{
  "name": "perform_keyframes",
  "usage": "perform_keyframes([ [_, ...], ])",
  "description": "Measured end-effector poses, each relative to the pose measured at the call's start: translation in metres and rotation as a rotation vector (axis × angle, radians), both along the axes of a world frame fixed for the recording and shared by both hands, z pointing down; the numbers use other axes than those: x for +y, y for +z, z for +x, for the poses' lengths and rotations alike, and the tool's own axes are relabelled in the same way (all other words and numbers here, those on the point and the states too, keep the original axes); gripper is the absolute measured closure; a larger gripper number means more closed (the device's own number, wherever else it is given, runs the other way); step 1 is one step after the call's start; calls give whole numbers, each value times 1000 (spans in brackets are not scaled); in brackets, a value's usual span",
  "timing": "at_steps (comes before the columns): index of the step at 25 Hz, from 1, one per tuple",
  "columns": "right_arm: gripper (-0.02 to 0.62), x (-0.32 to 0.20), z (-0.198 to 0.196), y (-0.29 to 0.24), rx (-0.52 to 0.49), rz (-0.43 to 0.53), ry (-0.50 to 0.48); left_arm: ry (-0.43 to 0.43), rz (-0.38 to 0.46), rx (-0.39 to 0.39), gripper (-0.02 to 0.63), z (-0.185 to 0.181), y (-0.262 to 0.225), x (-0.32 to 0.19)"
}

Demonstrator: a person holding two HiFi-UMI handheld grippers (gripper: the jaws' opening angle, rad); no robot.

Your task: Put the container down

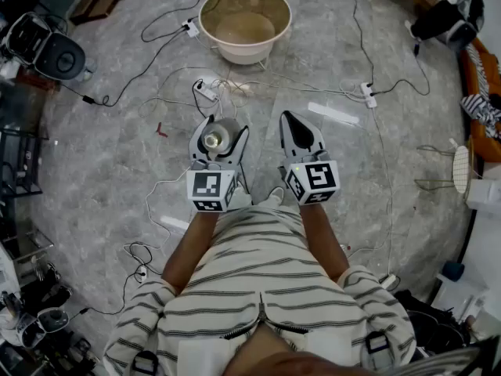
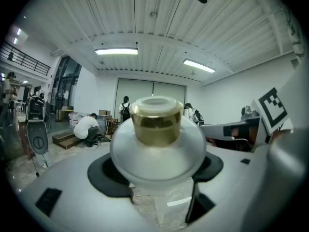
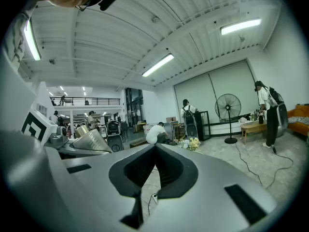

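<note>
Floor (image 1: 102,155) was strewn with cables (image 1: 168,34) | container (image 1: 217,138) was clamped in left hand-held gripper (image 1: 223,131), aloft | right hand-held gripper (image 1: 291,120) was closed, empty | risk judged: breakage if released aloft, tipping if set on a cable

bright, even indoor light from long ceiling tubes (image 2: 116,51); shadows on the pale floor (image 1: 117,155) are faint and soft. both gripper views bulge fisheye-style, with black corners. the close container (image 2: 157,151) looks slightly soft, its frosted body glowing.
</note>
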State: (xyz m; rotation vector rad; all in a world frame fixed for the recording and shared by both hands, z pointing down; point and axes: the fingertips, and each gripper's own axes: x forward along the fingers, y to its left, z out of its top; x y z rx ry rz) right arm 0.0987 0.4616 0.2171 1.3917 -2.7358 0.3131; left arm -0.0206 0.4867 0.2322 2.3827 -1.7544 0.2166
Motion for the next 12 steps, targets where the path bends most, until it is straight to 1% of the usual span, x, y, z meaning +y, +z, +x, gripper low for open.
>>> perform_keyframes([
  [6,586,-9,-14,-1,3,16,12,11,11,-3,276,-18,0,-12],
  [12,586,-13,-34,-8,-7,25,54,33,20,0,276,-50,-1,-17],
])
